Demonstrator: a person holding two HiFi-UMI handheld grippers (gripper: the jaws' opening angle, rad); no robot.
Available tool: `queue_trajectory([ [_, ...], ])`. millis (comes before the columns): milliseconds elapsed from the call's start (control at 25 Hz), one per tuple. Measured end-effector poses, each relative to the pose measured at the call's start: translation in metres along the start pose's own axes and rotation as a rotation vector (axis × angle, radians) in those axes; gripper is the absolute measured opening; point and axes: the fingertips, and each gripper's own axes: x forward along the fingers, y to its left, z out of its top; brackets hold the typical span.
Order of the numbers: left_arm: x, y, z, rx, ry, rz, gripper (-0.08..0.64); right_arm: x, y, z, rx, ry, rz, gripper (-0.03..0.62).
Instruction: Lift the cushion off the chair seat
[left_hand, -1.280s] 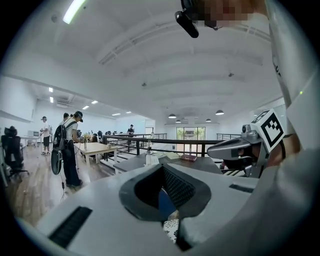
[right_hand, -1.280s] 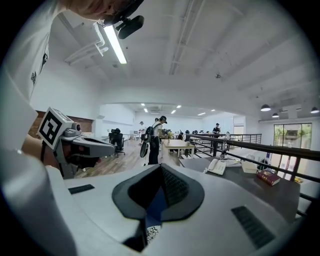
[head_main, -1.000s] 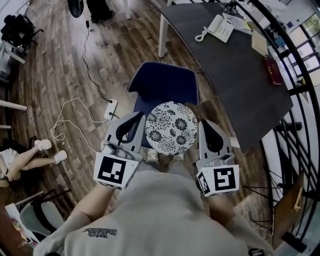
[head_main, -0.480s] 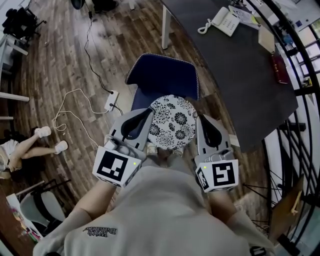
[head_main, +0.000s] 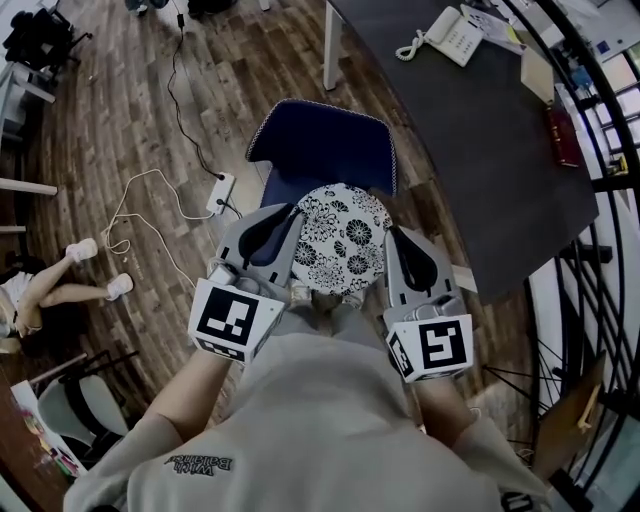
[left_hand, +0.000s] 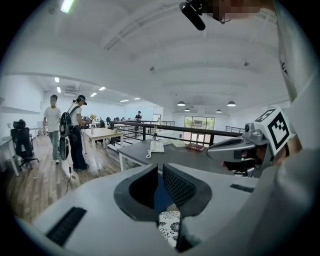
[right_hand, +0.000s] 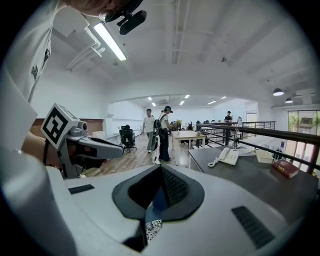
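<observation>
Cushion (head_main: 340, 240): round, floral, no long axis. It sits between both sets of fingers, above the chair (head_main: 320, 150) seat; clearance from the seat is not discernible.
Left gripper (head_main: 295, 218): fingers pinch its left rim.
Right gripper (head_main: 391, 235): fingers pinch the right rim.
Both equally near; the lift likely goes straight up.

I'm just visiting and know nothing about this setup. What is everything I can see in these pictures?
cushion: one, white with black flowers, over the chair seat
chair: one, blue, beneath the cushion
table: one, dark grey, right of the chair
telephone: one, white, on the table
book: one, red, on the table's right side
power strip: one, white, on the wooden floor left of the chair
railing: one, black, beyond the table
standing people: two, dark and light clothes, across the room
left gripper: one, grey, shut on the cushion's left edge
right gripper: one, grey, shut on the cushion's right edge
</observation>
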Motion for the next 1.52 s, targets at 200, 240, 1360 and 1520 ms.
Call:
queue_trajectory([
  [200, 0.025, 0.016, -0.036, -0.037, 0.087, 0.011, 0.099, 0.016, -0.006, -0.008, 0.012, 0.01, 0.017, 0.003],
  [240, 0.031, 0.019, -0.043, -0.038, 0.092, 0.016, 0.105, 0.02, -0.006, -0.012, 0.014, 0.014, 0.02, 0.003],
  [1360, 0.174, 0.091, -0.442, -0.208, 0.51, 0.1, 0.192, 0.182, -0.003, -0.254, 0.004, 0.187, 0.137, 0.003],
  [1520, 0.181, 0.101, -0.498, -0.241, 0.566, 0.115, 0.193, 0.186, 0.012, -0.29, 0.008, 0.219, 0.189, 0.003],
])
